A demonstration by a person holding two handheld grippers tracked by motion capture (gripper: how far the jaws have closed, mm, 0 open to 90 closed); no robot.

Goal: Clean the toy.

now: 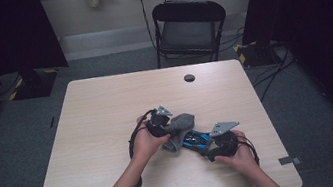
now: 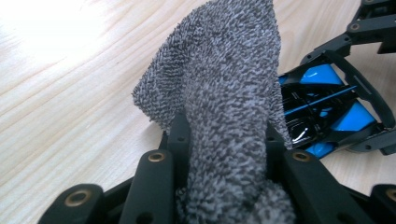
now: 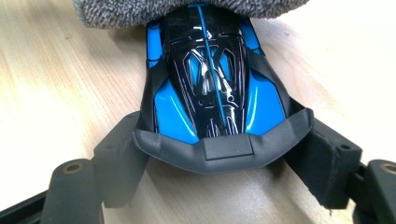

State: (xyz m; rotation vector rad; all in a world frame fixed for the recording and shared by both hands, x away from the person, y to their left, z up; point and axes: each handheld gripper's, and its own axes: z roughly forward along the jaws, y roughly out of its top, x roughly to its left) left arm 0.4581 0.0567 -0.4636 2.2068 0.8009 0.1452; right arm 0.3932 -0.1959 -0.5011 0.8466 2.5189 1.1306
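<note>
Near the centre of the high view, on the pale wooden table [image 1: 103,123], two hands work close together over a blue and black toy car [image 1: 197,142] and a grey towel [image 1: 180,128]; the left gripper [image 1: 165,126], held in the left hand [image 1: 147,142] just left of centre, is clenched on the towel, and the cloth drapes from its jaws down to the car's front end; the right gripper [image 1: 216,147], in the right hand [image 1: 237,155] at lower right of centre, grasps the car's rear; in the left gripper view the towel [image 2: 224,107] rises from the bottom middle of the frame, pinched between the two black jaws, and fills the centre up to the top edge; the car [image 2: 327,107] lies at right of that frame, partly behind the cloth, with the other gripper's black linkage around it; in the right gripper view the car [image 3: 210,88] sits in the middle of the frame, nose toward the top, its dark rear wing spanning between the padded fingers [image 3: 327,158], which press on it from both sides; the towel [image 3: 140,11] lies across the top edge of that frame, covering the car's nose; a black folding chair [image 1: 189,26] stands beyond the table at the upper middle of the high view, and a small dark round cable port [image 1: 189,77] marks the tabletop near its far edge
</note>
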